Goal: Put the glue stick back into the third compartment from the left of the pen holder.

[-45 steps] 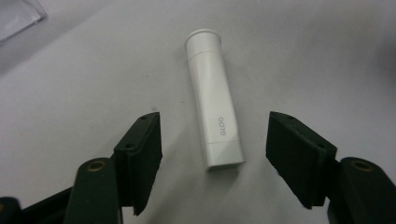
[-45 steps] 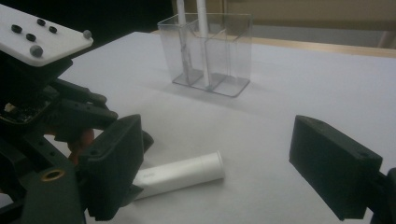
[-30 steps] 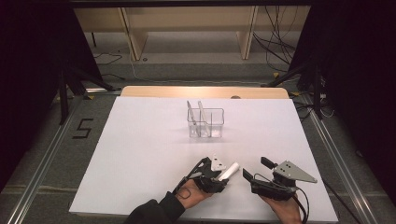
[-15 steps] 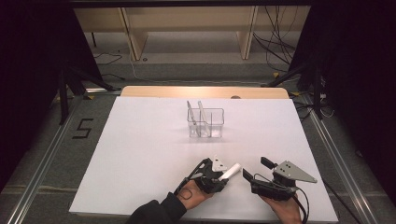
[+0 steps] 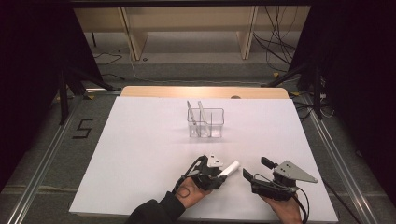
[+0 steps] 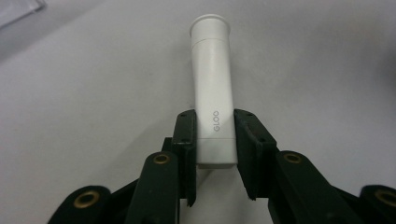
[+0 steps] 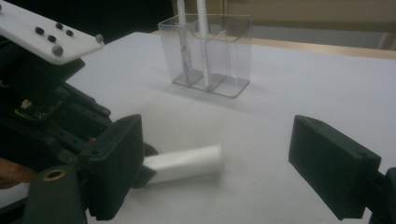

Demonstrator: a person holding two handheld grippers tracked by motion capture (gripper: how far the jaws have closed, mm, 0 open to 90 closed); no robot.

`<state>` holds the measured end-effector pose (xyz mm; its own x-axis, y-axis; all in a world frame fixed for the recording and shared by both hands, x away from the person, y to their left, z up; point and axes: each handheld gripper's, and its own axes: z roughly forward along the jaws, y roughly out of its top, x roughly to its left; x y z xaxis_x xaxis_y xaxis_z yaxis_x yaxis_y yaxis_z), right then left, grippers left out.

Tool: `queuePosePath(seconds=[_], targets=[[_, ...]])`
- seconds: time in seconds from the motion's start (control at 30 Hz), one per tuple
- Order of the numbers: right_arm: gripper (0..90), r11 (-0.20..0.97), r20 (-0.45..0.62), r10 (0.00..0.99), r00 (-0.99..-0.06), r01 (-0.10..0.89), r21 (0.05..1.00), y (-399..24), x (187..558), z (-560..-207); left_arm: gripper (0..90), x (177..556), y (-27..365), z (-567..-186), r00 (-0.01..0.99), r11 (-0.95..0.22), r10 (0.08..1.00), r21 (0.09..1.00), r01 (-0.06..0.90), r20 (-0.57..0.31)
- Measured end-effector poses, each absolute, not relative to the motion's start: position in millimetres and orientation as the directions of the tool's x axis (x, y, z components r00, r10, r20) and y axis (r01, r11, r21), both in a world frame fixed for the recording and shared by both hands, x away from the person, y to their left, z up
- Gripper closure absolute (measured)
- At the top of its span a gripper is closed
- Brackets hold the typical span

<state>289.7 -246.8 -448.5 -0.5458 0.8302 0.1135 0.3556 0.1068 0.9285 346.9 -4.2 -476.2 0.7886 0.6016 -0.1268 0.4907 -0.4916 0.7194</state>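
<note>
White-topped table (image 5: 140,154) with a pale wood edge (image 5: 154,92) on grey carpet floor (image 5: 42,154) marked with a black "5" (image 5: 81,128), wooden shelving (image 5: 187,28) behind, loose cables (image 5: 280,23), dark surroundings.

White-topped table (image 5: 140,158) w/ a wooden strip along its far edge; on it, a clear divided organizer (image 5: 206,123) stands mid-table, and a white glue stick (image 5: 229,168) lies near the front edge, well apart from it.
</note>
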Motion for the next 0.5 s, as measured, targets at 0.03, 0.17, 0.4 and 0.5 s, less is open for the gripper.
queuePosePath(seconds=[0.03, 0.17, 0.4, 0.5], targets=[[18.9, 0.103, 0.116, 0.829, -0.546, 0.355, 0.929, -247, 290, -448, 71.1, 348, -2, -475, 0.785, -0.48, 0.607, 0.728, 0.49, -0.128], [19.0, 0.085, 0.142, 0.822, -0.552, 0.365, 0.927, -247, 290, -448, 71.1, 351, 10, -468, 0.772, -0.439, 0.622, 0.757, 0.484, -0.133], [18.7, 0.045, 0.207, 0.795, -0.57, 0.396, 0.917, -242, 290, -447, 71.0, 350, 31, -456, 0.761, -0.373, 0.635, 0.809, 0.454, -0.134], [18.5, 0.021, 0.242, 0.784, -0.572, 0.414, 0.91, -239, 293, -446, 71.0, 349, 40, -453, 0.76, -0.357, 0.636, 0.822, 0.444, -0.134]])
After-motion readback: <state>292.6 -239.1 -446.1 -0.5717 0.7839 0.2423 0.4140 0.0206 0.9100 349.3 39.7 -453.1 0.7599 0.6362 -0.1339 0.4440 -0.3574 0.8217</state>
